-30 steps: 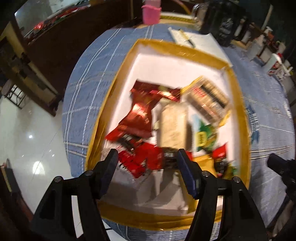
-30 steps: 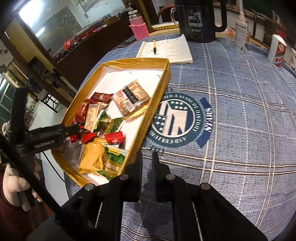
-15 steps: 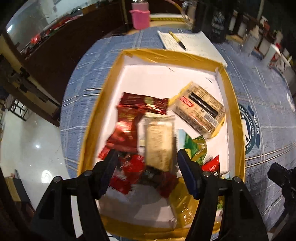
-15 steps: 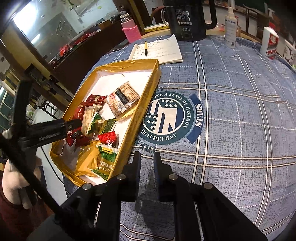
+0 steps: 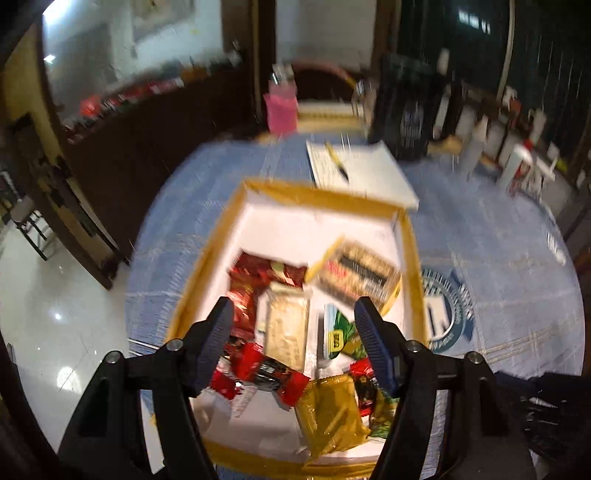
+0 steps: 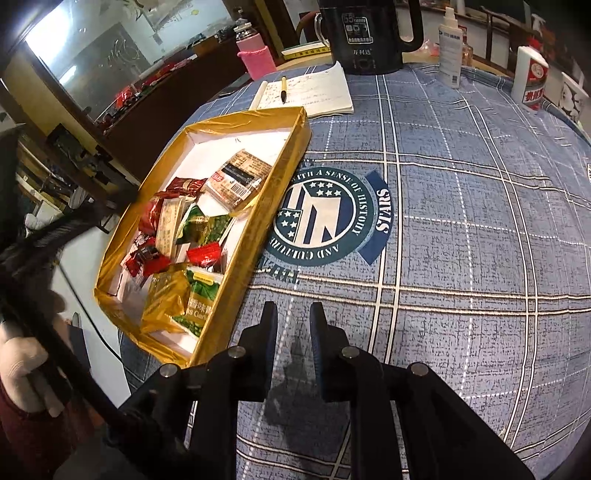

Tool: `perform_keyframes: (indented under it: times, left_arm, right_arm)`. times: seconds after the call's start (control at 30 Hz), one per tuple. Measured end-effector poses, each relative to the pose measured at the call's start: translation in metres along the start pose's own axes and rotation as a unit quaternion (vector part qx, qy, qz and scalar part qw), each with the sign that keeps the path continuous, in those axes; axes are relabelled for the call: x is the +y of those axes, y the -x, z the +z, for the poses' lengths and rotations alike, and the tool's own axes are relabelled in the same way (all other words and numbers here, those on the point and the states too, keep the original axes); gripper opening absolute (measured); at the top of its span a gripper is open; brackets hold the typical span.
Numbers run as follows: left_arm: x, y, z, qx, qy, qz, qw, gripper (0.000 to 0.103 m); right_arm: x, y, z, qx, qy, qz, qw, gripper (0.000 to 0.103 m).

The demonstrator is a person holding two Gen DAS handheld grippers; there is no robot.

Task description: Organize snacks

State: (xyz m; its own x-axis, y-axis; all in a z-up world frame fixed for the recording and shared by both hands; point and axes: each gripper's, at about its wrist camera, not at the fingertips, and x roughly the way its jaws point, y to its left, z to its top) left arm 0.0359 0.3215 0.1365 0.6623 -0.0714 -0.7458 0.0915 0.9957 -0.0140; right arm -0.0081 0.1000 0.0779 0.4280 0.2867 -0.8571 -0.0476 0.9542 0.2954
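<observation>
- One shallow gold-rimmed box (image 6: pixel 236 291) with a white floor is seen on the worktop (image 6: pixel 461 258), which is covered by a blue checked cloth with one round printed emblem (image 6: pixel 325 218) just beside the box.
- The snacks are gathered in the box's near half: about ten packets can be counted, some overlapping, so the count is not exact.
- Among them are one clear packet with a barcode (image 6: pixel 236 177), one pale cracker pack (image 5: pixel 288 332), two green packets (image 6: pixel 203 225), one gold packet (image 5: pixel 328 413) and several red wrappers (image 5: pixel 266 373).
- The left tongs (image 5: pixel 293 339) are held above the box, jaws set wide and just opened further, nothing gripped.
- The right tongs (image 6: pixel 293 314) hover over bare cloth beside the box, jaws parted by a narrow gap and just opening, nothing between them.
- Behind the box lie one notebook (image 6: pixel 310 92) with one pen (image 6: pixel 283 88) on it, one pink bottle (image 6: pixel 255 55) and one dark kettle (image 6: pixel 365 33).
</observation>
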Motion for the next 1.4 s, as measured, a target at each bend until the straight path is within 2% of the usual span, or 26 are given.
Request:
perform_keyframes:
  times: [0.13, 0.2, 0.27, 0.3, 0.37, 0.43, 0.5, 0.7, 0.8, 0.97, 1.07, 1.17, 1.4]
  left_arm:
    - [-0.002, 0.046, -0.002, -0.069, 0.022, 0.039, 0.9966, 0.076]
    - [-0.008, 0.072, -0.004, -0.106, 0.027, 0.075, 0.9912, 0.079]
    - [-0.017, 0.101, -0.005, -0.152, 0.027, 0.112, 0.9816, 0.082]
    - [-0.024, 0.121, -0.008, -0.181, 0.027, 0.132, 0.9741, 0.086]
    - [-0.036, 0.148, -0.012, -0.218, 0.026, 0.158, 0.9629, 0.089]
    - [-0.046, 0.163, -0.017, -0.234, 0.028, 0.176, 0.9557, 0.089]
    - [-0.055, 0.172, -0.021, -0.240, 0.035, 0.181, 0.9532, 0.089]
    - [-0.083, 0.184, -0.034, -0.231, 0.054, 0.193, 0.9522, 0.089]
    - [-0.095, 0.180, -0.038, -0.207, 0.060, 0.172, 0.9612, 0.089]
    - [-0.111, 0.161, -0.046, -0.153, 0.059, 0.169, 0.9719, 0.089]
    - [-0.122, 0.146, -0.052, -0.126, 0.046, 0.184, 0.9737, 0.089]
    - [-0.130, 0.134, -0.059, -0.102, 0.042, 0.182, 0.9770, 0.089]
    - [-0.128, 0.110, -0.076, -0.053, 0.059, 0.185, 0.9796, 0.089]
  right_arm:
    - [0.003, 0.003, -0.002, 0.000, 0.019, 0.013, 1.000, 0.017]
    - [0.006, 0.006, -0.004, -0.001, 0.035, 0.018, 0.999, 0.018]
    - [0.008, 0.011, -0.005, -0.007, 0.054, 0.019, 0.998, 0.018]
    - [0.009, 0.016, -0.007, -0.013, 0.069, 0.018, 0.997, 0.018]
    - [0.010, 0.022, -0.010, -0.024, 0.090, 0.015, 0.996, 0.019]
    - [0.010, 0.031, -0.013, -0.035, 0.116, 0.013, 0.993, 0.019]
    - [0.009, 0.038, -0.017, -0.043, 0.137, 0.012, 0.989, 0.020]
    - [-0.004, 0.063, -0.031, -0.069, 0.206, 0.005, 0.976, 0.024]
    - [-0.018, 0.072, -0.036, -0.074, 0.243, -0.006, 0.967, 0.026]
    - [-0.045, 0.079, -0.032, -0.090, 0.318, -0.069, 0.941, 0.027]
    - [-0.065, 0.078, -0.020, -0.090, 0.330, -0.107, 0.934, 0.028]
    - [-0.073, 0.077, -0.013, -0.084, 0.319, -0.113, 0.937, 0.028]
    - [-0.045, 0.059, -0.027, -0.041, 0.288, -0.039, 0.956, 0.031]
